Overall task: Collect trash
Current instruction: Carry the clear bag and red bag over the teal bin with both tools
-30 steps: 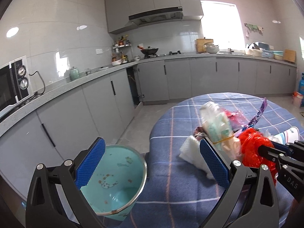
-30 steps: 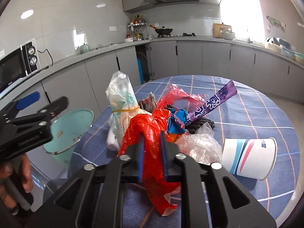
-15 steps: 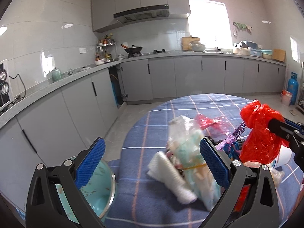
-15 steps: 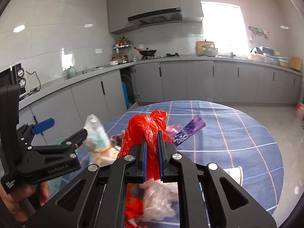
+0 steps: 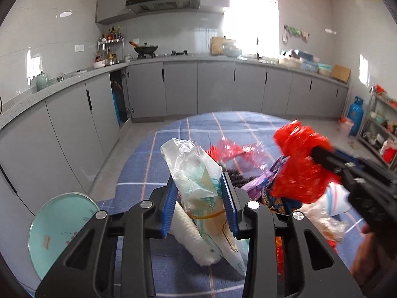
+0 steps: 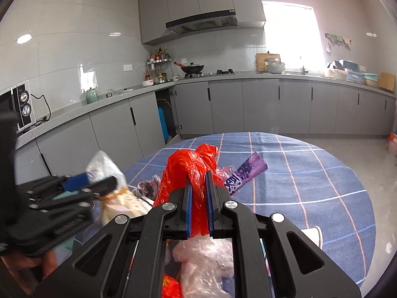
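Pickup step, both hands loaded. Left gripper [image 5: 199,198] has just been closing, and its blue pads now press both sides of the clear plastic bag [image 5: 196,171], the one banded with a yellow elastic, so it holds that bag near mid-height; the bag's lower end rests on the blue checked tablecloth [image 5: 158,164], with a white crumpled tissue [image 5: 191,238] just beside it at about 7 o'clock. Right gripper [image 6: 198,206] is nearly shut, pinching the red plastic bag [image 6: 191,171] by its gathered neck, lifted clear of the cloth. The rest of the trash pile sits at table centre: purple wrapper [image 6: 245,176] at 2 o'clock of the right gripper, a clear crumpled film [image 6: 206,260] under it, and a paper cup [image 6: 312,236] at 4 o'clock, mostly hidden. Teal bin [image 5: 59,231] stands off the table edge at 8 o'clock in the left wrist view, mouth open. Next move likely: lift the clear bag free and swing left to the bin, open above the mouth. Watch that the bag doesn't slip, and that the tissue isn't dragged along.
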Demonstrator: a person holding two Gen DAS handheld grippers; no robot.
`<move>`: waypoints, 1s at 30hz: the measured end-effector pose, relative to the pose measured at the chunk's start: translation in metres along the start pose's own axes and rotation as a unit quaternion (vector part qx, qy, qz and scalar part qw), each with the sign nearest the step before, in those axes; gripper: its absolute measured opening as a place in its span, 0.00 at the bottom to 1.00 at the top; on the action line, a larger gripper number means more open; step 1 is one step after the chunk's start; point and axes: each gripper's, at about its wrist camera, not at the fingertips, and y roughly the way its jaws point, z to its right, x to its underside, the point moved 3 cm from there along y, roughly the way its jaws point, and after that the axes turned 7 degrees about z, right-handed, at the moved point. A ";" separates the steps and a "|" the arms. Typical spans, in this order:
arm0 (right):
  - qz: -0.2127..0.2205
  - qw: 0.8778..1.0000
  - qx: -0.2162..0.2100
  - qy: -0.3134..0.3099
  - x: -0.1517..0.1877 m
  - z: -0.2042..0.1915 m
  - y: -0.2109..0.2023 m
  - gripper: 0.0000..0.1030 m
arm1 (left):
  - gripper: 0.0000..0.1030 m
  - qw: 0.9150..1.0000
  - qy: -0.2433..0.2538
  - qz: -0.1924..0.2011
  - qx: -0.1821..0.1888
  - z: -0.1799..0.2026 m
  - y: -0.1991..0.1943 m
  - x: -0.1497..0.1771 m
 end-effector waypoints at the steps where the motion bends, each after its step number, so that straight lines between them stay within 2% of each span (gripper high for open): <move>1: 0.002 1.000 -0.001 -0.001 -0.001 -0.001 0.001 0.10 | 0.34 1.000 0.003 0.005 -0.004 -0.001 -0.006 -0.002; 6: 0.012 1.000 -0.021 -0.012 -0.015 -0.017 0.005 0.10 | 0.34 0.999 0.007 0.032 -0.031 -0.020 -0.038 -0.013; 13: -0.004 0.999 -0.029 -0.021 -0.013 -0.034 0.022 0.10 | 0.34 1.000 -0.014 0.022 -0.005 -0.024 -0.041 -0.004; 15: -0.002 0.999 -0.025 -0.026 -0.013 -0.034 0.020 0.10 | 0.34 0.999 -0.017 0.031 0.000 -0.026 -0.045 -0.006; 21: 0.008 1.000 -0.016 -0.022 -0.022 -0.029 0.017 0.10 | 0.34 0.998 -0.016 0.065 -0.018 -0.040 -0.061 -0.026; 23: 0.011 1.000 -0.019 -0.022 -0.024 -0.031 0.017 0.10 | 0.34 0.997 -0.009 0.073 -0.036 -0.045 -0.068 -0.032; 30: 0.010 0.998 -0.047 -0.033 -0.023 -0.054 0.028 0.10 | 0.34 0.994 0.009 0.075 -0.085 -0.062 -0.081 -0.035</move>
